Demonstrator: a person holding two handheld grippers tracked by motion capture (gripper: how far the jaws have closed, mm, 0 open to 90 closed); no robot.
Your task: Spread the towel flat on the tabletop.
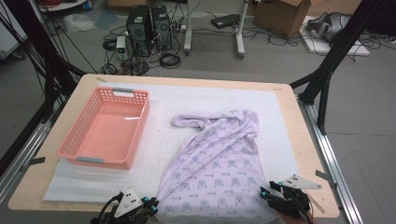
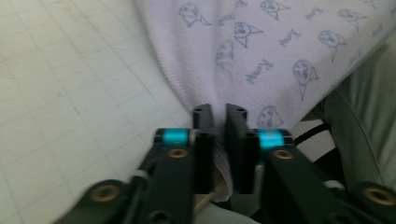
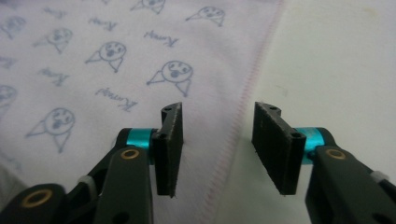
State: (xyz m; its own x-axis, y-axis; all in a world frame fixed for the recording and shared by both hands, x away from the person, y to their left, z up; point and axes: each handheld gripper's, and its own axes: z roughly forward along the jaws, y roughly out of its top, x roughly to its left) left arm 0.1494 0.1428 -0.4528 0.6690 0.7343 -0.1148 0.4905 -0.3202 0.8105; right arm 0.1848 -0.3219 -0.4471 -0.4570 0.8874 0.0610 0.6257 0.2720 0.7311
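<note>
The cloth (image 1: 217,163) is pale lilac, almost white, with a repeated print of small blue-grey cartoon faces and short written words; its hem has a faint pink stitched line. To the left of the cloth, the basket (image 1: 140,122) is salmon pink with grey handles. Under the cloth, the mat (image 1: 163,135) is white with a fine grid of thin lines, and the worktop (image 1: 299,130) is light wood. The left tongs (image 2: 219,114) and the right tongs (image 3: 217,112) near the cloth are black with turquoise rings and brass-coloured rivets.
</note>
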